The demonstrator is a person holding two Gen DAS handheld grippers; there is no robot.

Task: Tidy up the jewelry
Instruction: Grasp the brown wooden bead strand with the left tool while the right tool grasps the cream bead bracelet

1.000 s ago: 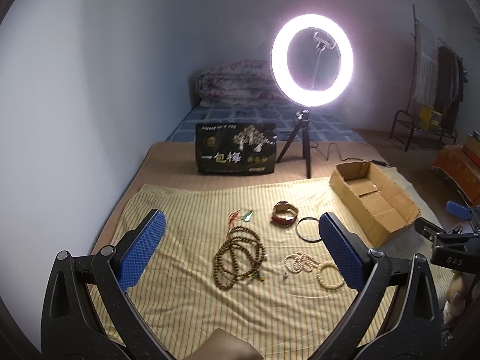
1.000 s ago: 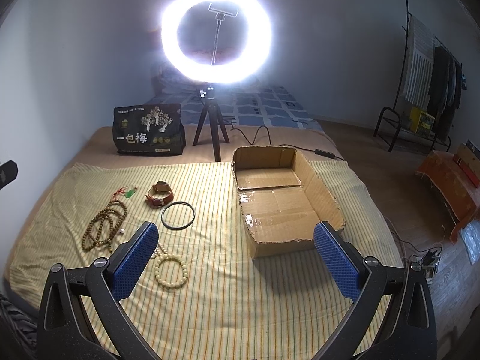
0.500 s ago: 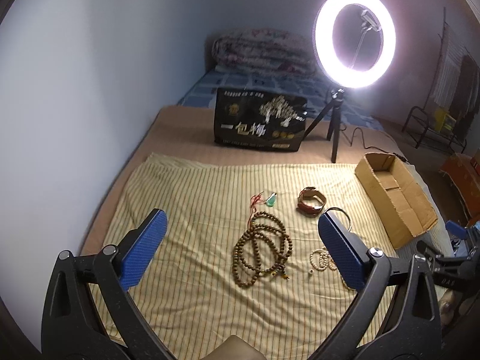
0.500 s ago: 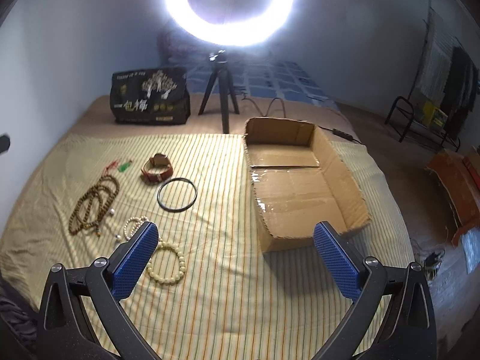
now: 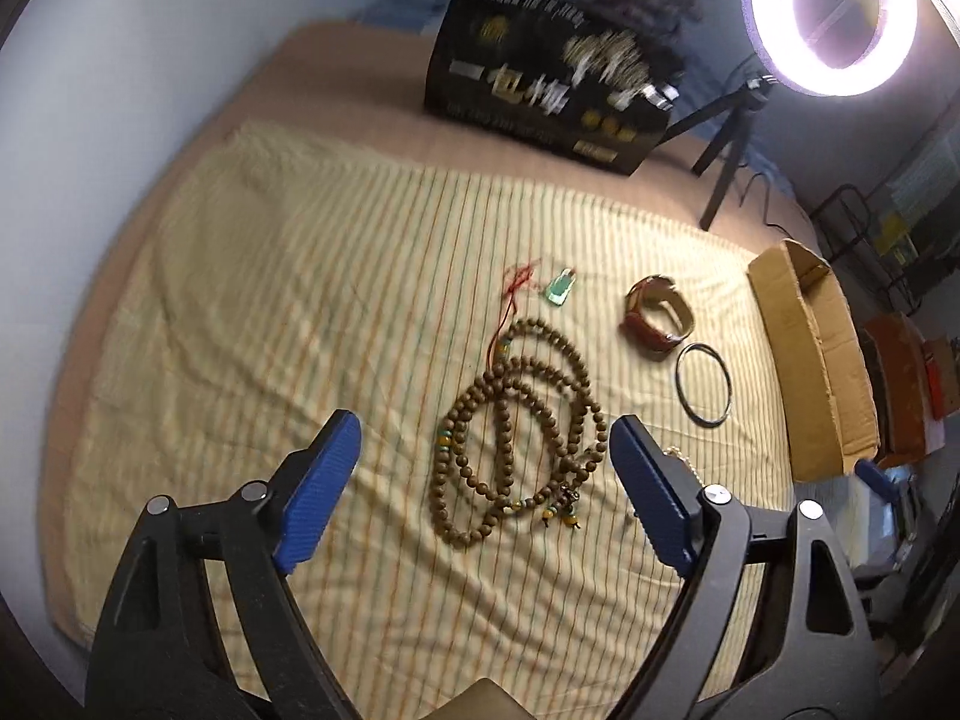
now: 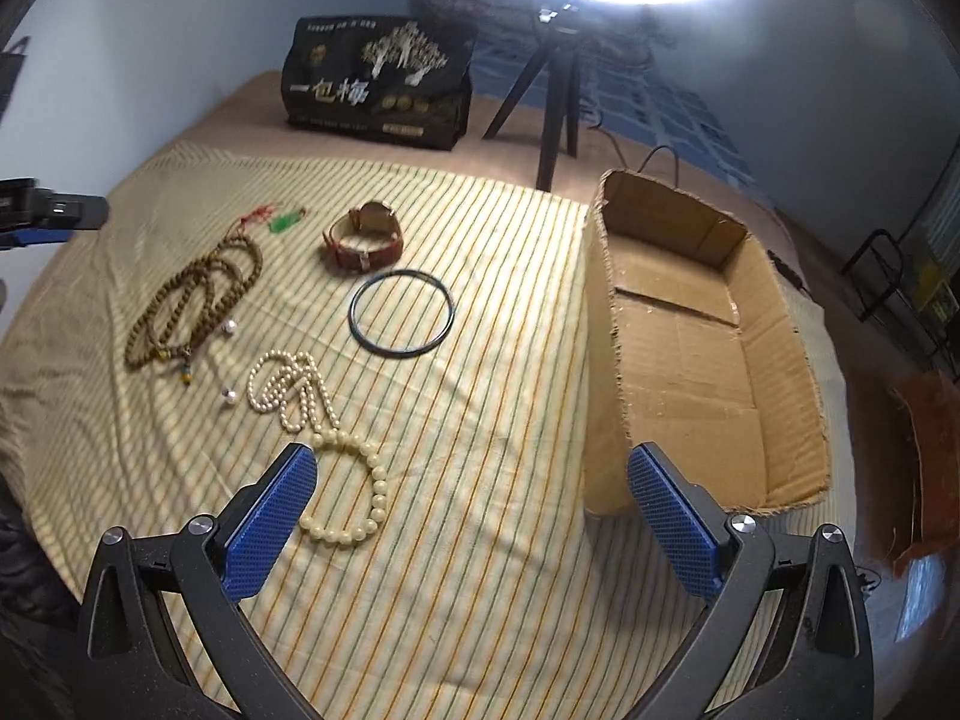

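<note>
Jewelry lies on a striped cloth (image 5: 270, 330). A brown bead necklace (image 5: 516, 420) lies just ahead of my open, empty left gripper (image 5: 480, 450). Beyond it are a green pendant on a red cord (image 5: 561, 288), a brown leather watch (image 5: 657, 315) and a black bangle (image 5: 703, 383). In the right wrist view my open, empty right gripper (image 6: 468, 480) hovers over the cloth beside a cream bead bracelet (image 6: 354, 492), with a pearl strand (image 6: 288, 384), the black bangle (image 6: 401, 313), the watch (image 6: 366, 237) and the brown necklace (image 6: 192, 300) farther off. An open cardboard box (image 6: 708, 360) stands at the right.
A black printed bag (image 6: 378, 84) stands at the back of the bed. A lit ring light (image 5: 831, 6) on a tripod (image 6: 552, 102) stands behind the box, with a cable. Two loose pearls (image 6: 228, 360) lie by the necklace. A wall runs along the left.
Both grippers have moved lower and closer to the cloth and tilted downward. The left one now sits near the brown necklace, the right one near the cream bracelet. Both stay open.
</note>
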